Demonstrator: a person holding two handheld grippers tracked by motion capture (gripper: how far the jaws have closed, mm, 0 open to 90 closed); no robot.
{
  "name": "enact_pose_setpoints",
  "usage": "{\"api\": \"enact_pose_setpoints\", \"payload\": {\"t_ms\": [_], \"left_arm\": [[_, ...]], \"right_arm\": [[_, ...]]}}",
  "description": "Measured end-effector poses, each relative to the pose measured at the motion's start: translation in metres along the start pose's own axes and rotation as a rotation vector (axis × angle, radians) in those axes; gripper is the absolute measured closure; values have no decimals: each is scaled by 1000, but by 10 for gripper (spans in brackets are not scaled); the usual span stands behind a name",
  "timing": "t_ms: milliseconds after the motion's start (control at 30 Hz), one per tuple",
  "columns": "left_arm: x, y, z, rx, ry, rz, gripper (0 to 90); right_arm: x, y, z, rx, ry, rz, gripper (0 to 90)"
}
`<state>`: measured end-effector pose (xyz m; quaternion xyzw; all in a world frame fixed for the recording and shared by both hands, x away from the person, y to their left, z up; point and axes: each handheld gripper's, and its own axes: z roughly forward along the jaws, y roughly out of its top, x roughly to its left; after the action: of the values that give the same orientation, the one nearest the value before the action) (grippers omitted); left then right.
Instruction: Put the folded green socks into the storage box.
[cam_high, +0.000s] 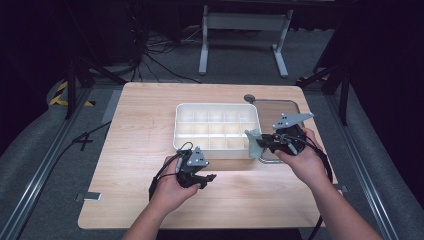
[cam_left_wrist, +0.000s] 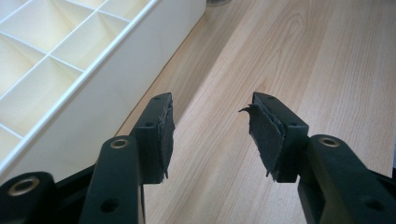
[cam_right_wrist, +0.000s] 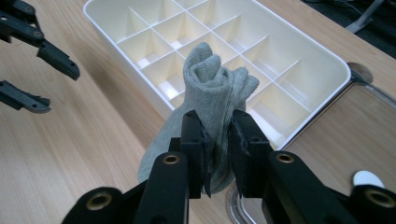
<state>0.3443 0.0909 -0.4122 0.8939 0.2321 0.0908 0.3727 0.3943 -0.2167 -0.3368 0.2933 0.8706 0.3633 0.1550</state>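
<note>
Nearest me, the left gripper (cam_high: 206, 179) idles over bare table (cam_high: 140, 150), jaws apart and empty. Farther right, the right gripper (cam_right_wrist: 217, 140) pinches a grey sock (cam_right_wrist: 212, 86) mid-bundle (soft, light, floppy; a grip on the bunched middle seems safest) beside the divided white tray's (cam_high: 216, 149) near right corner.

This is a lab or recording studio, not anyone's home. A pale wooden table (cam_high: 150, 125) stands alone on grey carpet (cam_high: 30, 150), boxed in by dark curtained walls. Metal rails (cam_high: 45, 165) run along the floor on both sides, yellow-and-black hazard tape (cam_high: 61, 92) marks 1 corner, and loose cables (cam_high: 160, 60) snake across the floor behind. Farther back is the white metal frame of another bench (cam_high: 245, 30). Black stand legs (cam_high: 95, 70) straddle the edges, like camera rigging.
</note>
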Motion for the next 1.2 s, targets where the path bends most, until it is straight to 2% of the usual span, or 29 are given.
{"api": "enact_pose_setpoints", "payload": {"t_ms": [267,300,667,867,1067,1200], "left_arm": [[4,-3,-5,-10,9,-14,505],[4,-3,-6,-8,8,-18,510],[9,-8,-13,-14,16,-34,521],[10,-9,-14,-17,17,-46,521],[11,-9,-15,-19,17,-44,522],[11,-9,-14,-9,9,-39,525]], "right_arm": [[-12,14,5,16,-13,-6,763],[-15,18,8,25,-20,-19,763],[-30,32,27,88,-45,-36,761],[-38,34,42,138,-70,-42,760],[-39,31,58,199,-82,-71,760],[-38,27,67,230,-78,-75,760]]}}
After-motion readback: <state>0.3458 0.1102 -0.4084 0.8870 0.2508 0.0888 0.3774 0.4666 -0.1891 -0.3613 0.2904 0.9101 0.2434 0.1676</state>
